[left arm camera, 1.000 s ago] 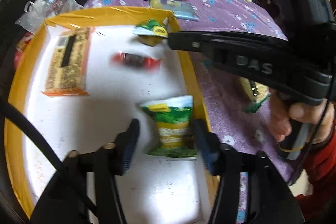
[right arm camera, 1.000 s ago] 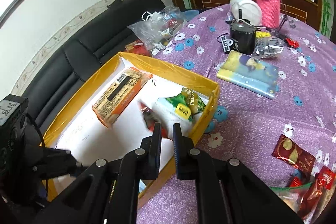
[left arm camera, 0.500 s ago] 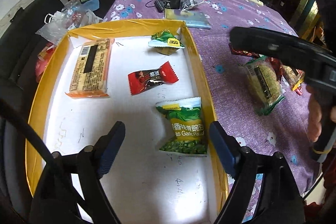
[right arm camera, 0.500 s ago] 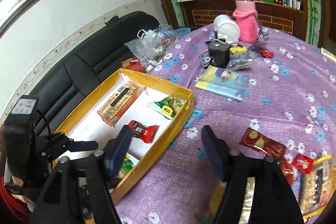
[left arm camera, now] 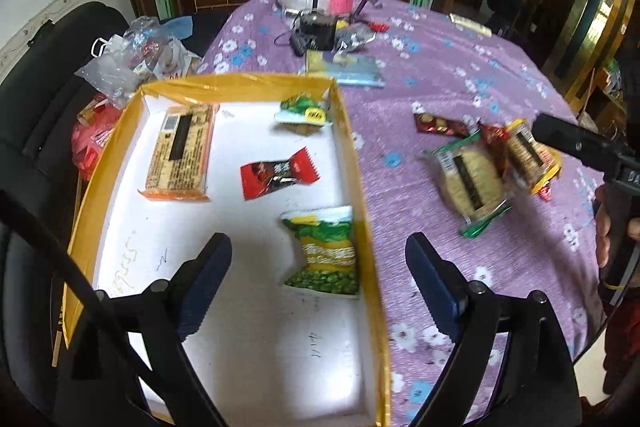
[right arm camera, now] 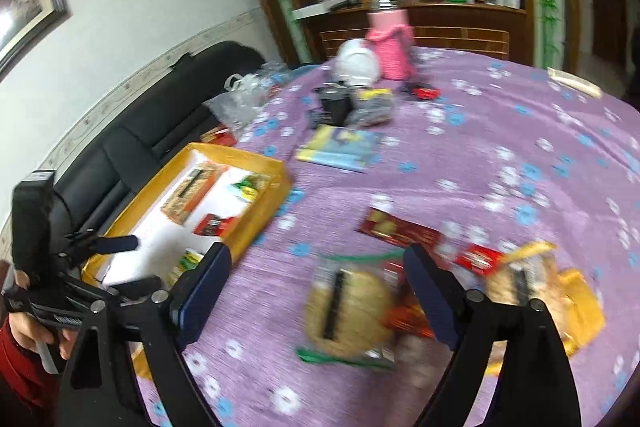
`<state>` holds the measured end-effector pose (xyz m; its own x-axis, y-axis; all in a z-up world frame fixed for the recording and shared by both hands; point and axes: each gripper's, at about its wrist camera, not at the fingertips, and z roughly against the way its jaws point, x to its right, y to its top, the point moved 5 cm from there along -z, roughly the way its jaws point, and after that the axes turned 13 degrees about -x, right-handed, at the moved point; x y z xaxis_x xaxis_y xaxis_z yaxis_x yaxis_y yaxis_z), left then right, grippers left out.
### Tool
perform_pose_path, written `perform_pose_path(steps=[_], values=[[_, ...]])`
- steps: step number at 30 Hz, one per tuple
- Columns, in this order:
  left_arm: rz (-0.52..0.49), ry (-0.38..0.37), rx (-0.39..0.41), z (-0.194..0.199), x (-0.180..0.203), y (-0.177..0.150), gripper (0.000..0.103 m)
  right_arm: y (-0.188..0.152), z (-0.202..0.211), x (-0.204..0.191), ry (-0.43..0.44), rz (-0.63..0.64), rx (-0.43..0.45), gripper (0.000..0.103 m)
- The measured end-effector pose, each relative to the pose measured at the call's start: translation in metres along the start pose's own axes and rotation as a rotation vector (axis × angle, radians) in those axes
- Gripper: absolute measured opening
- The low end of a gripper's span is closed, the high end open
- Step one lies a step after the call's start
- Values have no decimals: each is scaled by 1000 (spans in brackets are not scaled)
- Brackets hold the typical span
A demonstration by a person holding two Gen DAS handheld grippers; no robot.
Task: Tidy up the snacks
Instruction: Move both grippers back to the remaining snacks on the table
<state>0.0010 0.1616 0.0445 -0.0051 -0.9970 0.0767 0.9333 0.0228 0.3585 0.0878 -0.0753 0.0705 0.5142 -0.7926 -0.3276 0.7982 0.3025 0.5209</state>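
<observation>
Four snacks already lie in the yellow box [left arm camera: 352,147] at the table's left edge: a cracker pack [left arm camera: 180,151], a red candy [left arm camera: 278,173], a small green bag [left arm camera: 306,111] in the far right corner and a pea bag [left arm camera: 324,251] against the right wall. Both grippers are empty with jaws wide; the left gripper [left arm camera: 318,281] hovers over the pea bag, the right gripper [right arm camera: 316,291] over the loose pile on the purple cloth. The round cracker pack [right arm camera: 346,311] looks the likely pick: straddle its short width, descend squarely, close gently on the crinkly wrap. Only the right wrist view shows the left hand [right arm camera: 24,331]; the left view alone shows the box floor clearly.
</observation>
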Motion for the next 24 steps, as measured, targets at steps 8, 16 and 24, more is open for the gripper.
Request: perform_pose_path(steps=[8,16,24], values=[[-10,-70,8,4,38,11,95,-22,28,62,-40,-153,20,96],[-93,-75,-77,-20,89,24,96,-31,35,99,-87,-218,-23,96],[-79,-12,-162,-54,122,46,96,-34,13,117,-163,-168,-120,97]])
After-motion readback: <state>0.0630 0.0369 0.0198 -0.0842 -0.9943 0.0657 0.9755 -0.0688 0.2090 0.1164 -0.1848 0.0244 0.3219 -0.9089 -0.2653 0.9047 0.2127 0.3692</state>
